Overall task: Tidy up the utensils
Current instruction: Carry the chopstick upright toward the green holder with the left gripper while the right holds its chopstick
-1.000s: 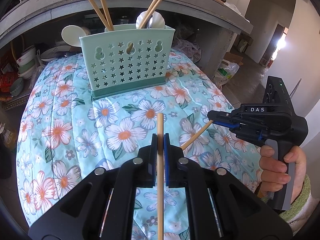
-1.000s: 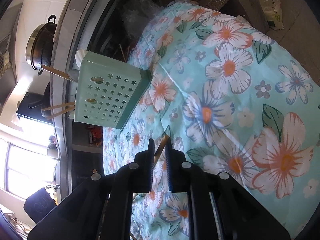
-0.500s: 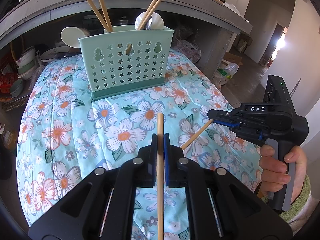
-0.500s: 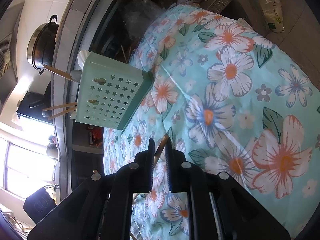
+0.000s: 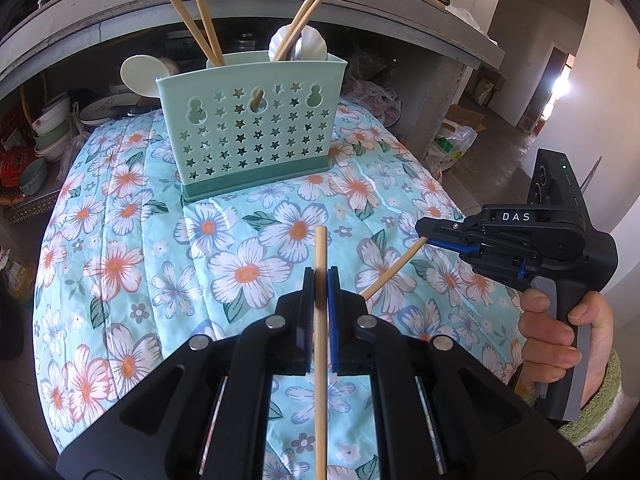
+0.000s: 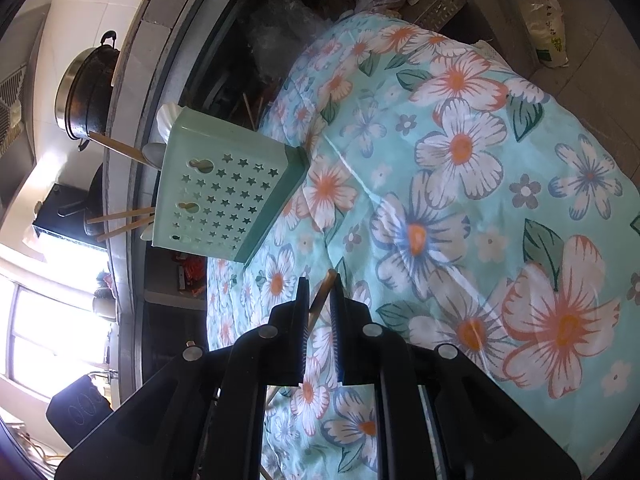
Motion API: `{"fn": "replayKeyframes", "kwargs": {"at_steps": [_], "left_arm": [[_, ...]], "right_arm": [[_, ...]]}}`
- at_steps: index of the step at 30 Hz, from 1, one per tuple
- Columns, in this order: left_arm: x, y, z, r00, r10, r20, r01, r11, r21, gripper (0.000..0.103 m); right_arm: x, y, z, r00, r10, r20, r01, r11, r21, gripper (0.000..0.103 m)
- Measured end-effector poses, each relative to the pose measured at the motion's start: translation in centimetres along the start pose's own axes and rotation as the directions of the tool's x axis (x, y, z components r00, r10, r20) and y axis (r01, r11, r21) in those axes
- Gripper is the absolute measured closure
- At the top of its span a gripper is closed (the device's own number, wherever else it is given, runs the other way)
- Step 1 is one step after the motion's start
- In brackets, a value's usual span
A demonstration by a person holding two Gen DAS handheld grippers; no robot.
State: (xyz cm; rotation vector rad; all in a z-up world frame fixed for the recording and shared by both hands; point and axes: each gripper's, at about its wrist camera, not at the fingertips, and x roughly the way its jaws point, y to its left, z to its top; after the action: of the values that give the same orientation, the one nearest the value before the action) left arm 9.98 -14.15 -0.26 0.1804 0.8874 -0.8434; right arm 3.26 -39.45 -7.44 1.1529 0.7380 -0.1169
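Nearest to me, the left gripper [image 5: 321, 280] has its jaws clamped on a chopstick [image 5: 320, 320]. The stick runs straight along the jaws, its blunt end standing out ahead of the tips and pointing toward the holder.

To its right, a hand [image 5: 560, 336] carries the right gripper [image 5: 422, 227], whose jaws are closed on a second chopstick [image 5: 394, 268]. That stick slants down and back toward the left gripper, its low end close beside the left jaws; I cannot tell whether it touches them. In the right wrist view the right gripper [image 6: 320, 292] shows the same stick [image 6: 322, 294] pinched aslant between the jaws.

Both hang over the flowered cloth [image 5: 120, 216] spread on the counter.

Farther ahead, well apart from both grippers, stands the green holder [image 5: 252, 128], upright on the cloth, already carrying chopsticks and spoons. It lies dead ahead of the left jaws; I judge the left hand the better lined up for a drop-in, provided the stick is tipped upright first.

Readable writing: "DAS" on the right gripper's body. Nothing else legible.
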Motion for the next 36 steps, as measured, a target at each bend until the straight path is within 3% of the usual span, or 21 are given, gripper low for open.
{"fn": "replayKeyframes", "kwargs": {"at_steps": [36], "left_arm": [[0.01,0.02,-0.08,1.0,0.0,-0.001,0.0,1.0,-0.002,0.098]], "right_arm": [[-0.2,-0.2,0.21,1.0,-0.003,0.01,0.003,1.0,0.002,0.093]]}}
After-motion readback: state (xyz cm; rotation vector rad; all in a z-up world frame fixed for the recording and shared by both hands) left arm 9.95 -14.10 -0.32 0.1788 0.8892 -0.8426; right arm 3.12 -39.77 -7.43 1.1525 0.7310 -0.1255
